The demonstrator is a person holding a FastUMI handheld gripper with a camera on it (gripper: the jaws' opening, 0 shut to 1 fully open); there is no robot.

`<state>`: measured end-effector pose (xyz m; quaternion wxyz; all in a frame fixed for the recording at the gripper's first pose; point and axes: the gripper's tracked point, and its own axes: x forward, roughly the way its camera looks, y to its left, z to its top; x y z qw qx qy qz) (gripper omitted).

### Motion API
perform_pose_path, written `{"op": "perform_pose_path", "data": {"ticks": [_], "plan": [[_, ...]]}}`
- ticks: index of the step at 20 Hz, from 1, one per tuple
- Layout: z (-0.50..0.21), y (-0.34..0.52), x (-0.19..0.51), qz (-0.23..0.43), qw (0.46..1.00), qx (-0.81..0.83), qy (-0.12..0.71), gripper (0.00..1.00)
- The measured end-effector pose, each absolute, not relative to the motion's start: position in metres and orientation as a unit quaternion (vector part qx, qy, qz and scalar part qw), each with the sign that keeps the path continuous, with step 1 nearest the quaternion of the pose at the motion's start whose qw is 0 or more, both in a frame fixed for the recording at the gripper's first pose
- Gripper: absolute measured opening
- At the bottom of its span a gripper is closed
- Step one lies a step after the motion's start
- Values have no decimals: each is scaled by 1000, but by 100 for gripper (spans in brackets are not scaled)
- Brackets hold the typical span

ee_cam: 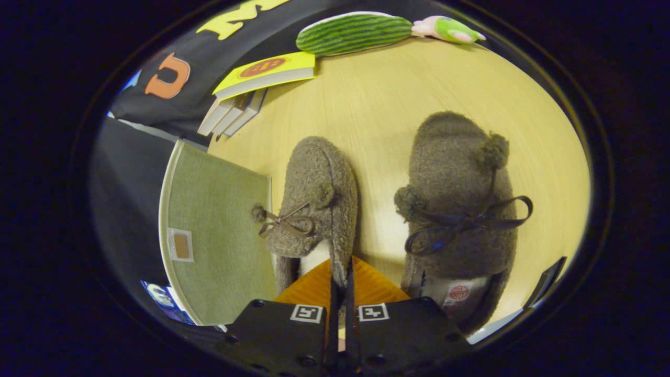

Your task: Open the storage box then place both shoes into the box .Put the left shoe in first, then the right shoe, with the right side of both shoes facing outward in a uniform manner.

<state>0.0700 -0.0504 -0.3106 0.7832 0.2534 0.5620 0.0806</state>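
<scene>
Fuzzy grey left shoe (pixel 319 201) at 12 o'clock of the gripper (pixel 341 280), fingers pinched narrow on its heel wall. Right shoe (pixel 460 209) at 1 o'clock; green storage box (pixel 220 230) at 10. Likely step: loading left shoe. Next: lift, swing boxward.

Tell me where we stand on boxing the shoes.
Done: nothing is boxed yet; I cannot tell from here whether the green storage box has been opened. In hand: the gripper is shut on the left shoe, its orange fingers pinching the side wall by the opening. Left: put that shoe in the box, then the right shoe, which sits on the table.
</scene>
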Motion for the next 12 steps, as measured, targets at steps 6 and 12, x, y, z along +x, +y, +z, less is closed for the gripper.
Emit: {"op": "perform_pose_path", "data": {"ticks": [6,12], "plan": [[-293,-36,65,76,766,337,542,6],[-212,-24,55,79,793,355,488,6]]}}
